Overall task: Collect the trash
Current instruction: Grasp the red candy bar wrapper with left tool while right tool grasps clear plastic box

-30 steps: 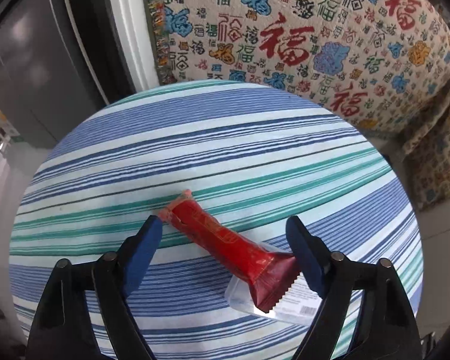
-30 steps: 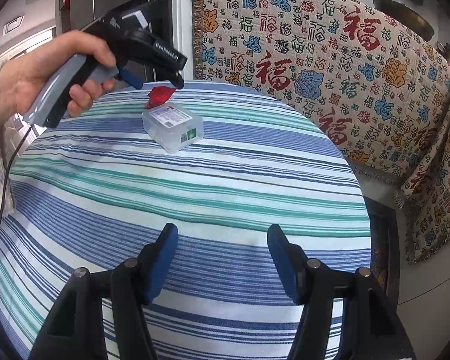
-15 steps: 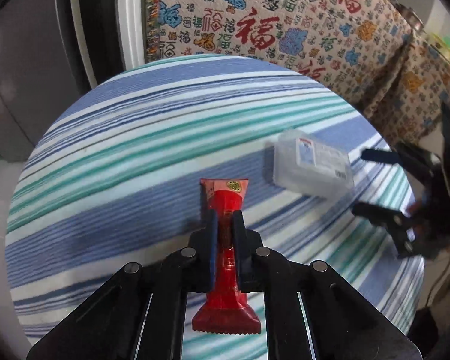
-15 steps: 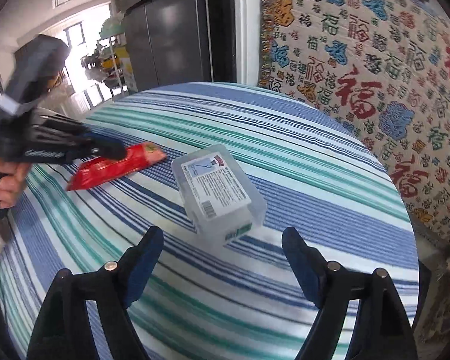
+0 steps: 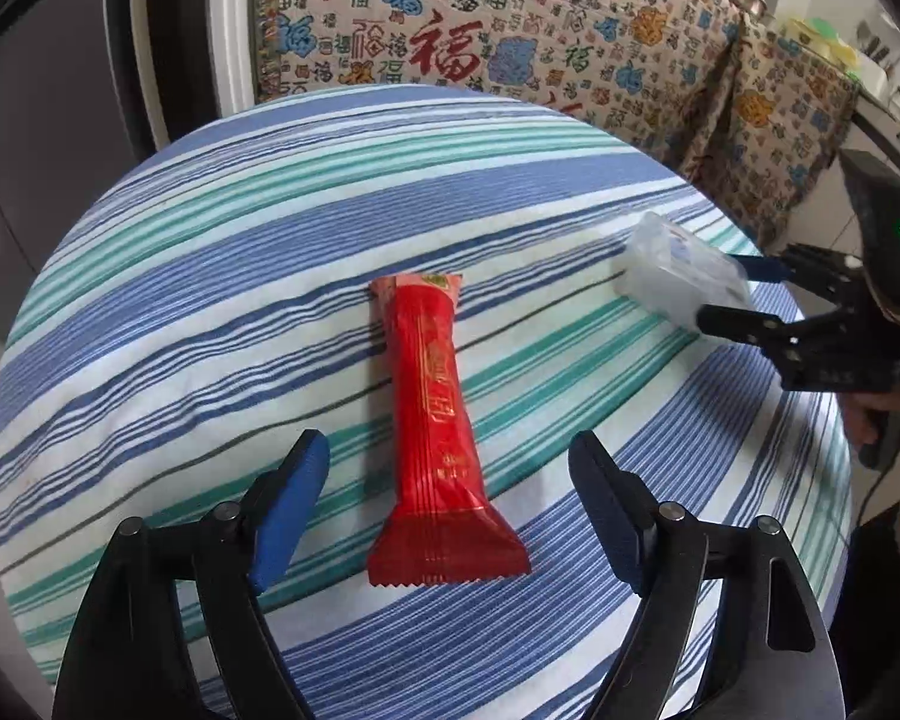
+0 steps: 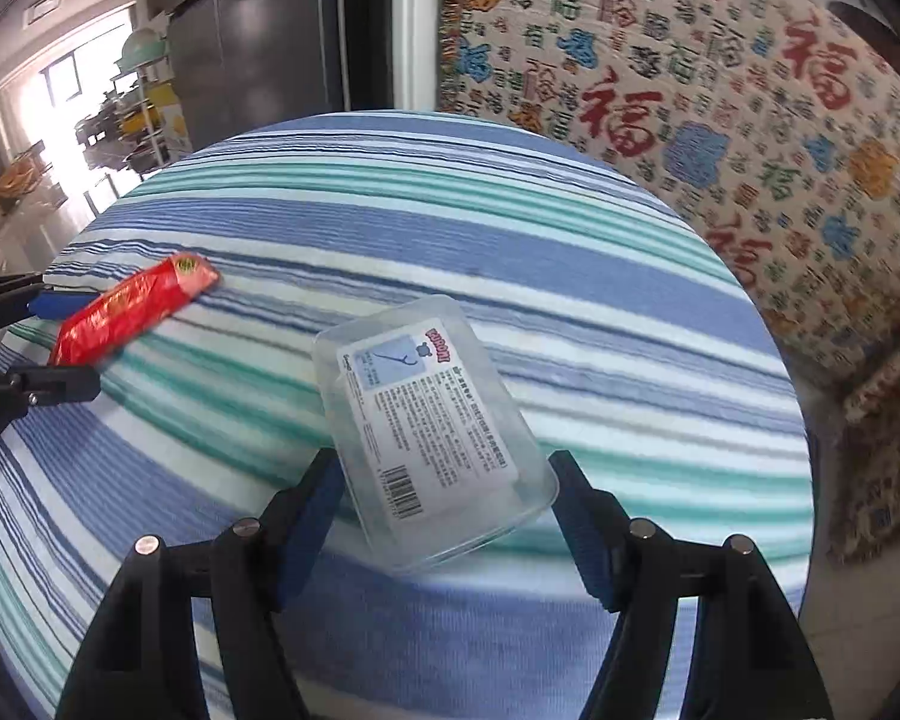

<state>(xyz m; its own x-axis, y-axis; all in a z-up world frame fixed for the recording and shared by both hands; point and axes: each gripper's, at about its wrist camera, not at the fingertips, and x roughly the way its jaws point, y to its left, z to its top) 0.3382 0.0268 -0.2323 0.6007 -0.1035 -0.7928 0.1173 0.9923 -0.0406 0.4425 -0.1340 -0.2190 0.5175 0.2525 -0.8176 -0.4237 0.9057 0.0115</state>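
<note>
Striped blue, green and white cloth covers the round table (image 5: 210, 276), and behind its far edge hangs a cream throw (image 5: 510, 18) printed with red and blue characters. Near the middle of the table lies the red snack wrapper (image 5: 435, 420), flat on the cloth, its crimped end toward the near edge. The left gripper (image 5: 450, 498) straddles that near end with its jaws wide apart; they have just been opening, and neither blue pad touches the wrapper. Toward the right edge sits a clear plastic box (image 6: 426, 426) with a printed label on top. The right gripper (image 6: 444, 516) has the box between its jaws, which have just been closing. The left pad looks to be at the box's side, while a sliver of gap seems to remain at the right, so no firm grip shows.
</note>
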